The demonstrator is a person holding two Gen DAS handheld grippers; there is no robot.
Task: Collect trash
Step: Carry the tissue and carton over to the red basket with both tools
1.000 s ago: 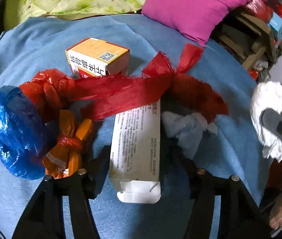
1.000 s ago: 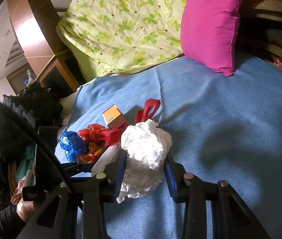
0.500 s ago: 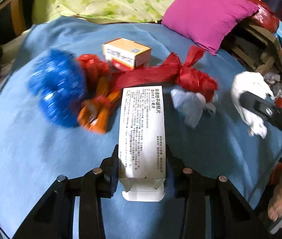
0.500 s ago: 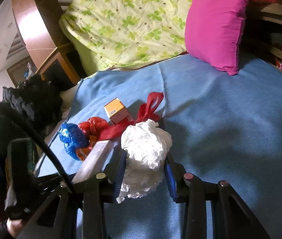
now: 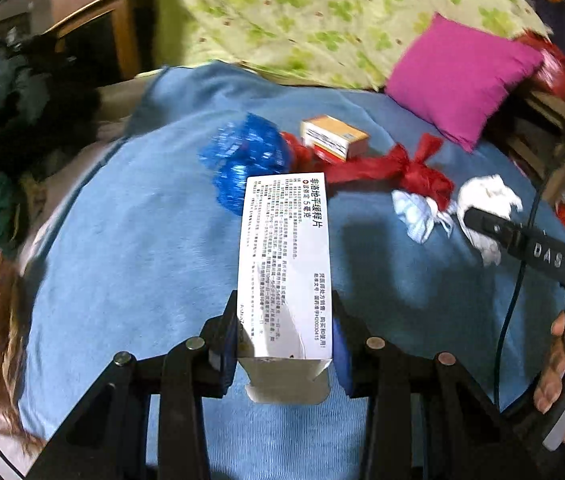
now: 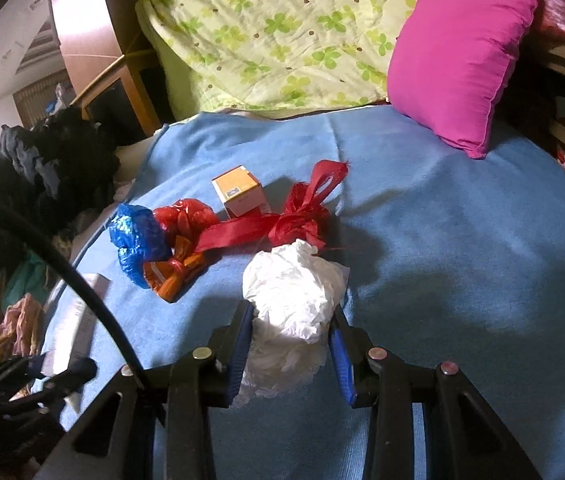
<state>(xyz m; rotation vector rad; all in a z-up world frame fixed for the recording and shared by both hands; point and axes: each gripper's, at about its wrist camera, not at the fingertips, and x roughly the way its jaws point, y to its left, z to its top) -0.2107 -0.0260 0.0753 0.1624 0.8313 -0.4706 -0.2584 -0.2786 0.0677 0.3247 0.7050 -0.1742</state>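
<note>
- Since the earlier frame, the left gripper [image 5: 284, 344] has closed on the long white medicine box [image 5: 284, 264] and lifted it off the blue blanket [image 5: 142, 260]; the box has also left the pile, which now lies well ahead of it.
- The jaws of the left gripper pinch the box by its near end, and its open flap hangs below them.
- The right gripper [image 6: 292, 346] has hardly moved; its jaws are pressed on the crumpled white tissue [image 6: 292, 300], held just above the blanket.
- For the task this means two pieces of trash are in hand, and each probably has to go to a bin or bag, which no view shows.
- What is left on the bed: the blue plastic bag [image 6: 136, 240], the orange wrapper [image 6: 174, 276], the red plastic bag [image 6: 282, 220], the small orange box [image 6: 242, 194] and a pale crumpled tissue [image 5: 418, 216] beside the red bag.
- Edges: the left edge of the blanket is near the pile, with dark clothes [image 6: 42, 168] beyond it; the pink pillow [image 6: 462, 64] and the flowered quilt [image 6: 282, 40] close the far side.
- Open room: the right half of the blanket is bare, so the right hand can swing freely there, while a black cable [image 6: 82, 288] crosses the lower left of the right wrist view and could catch.
</note>
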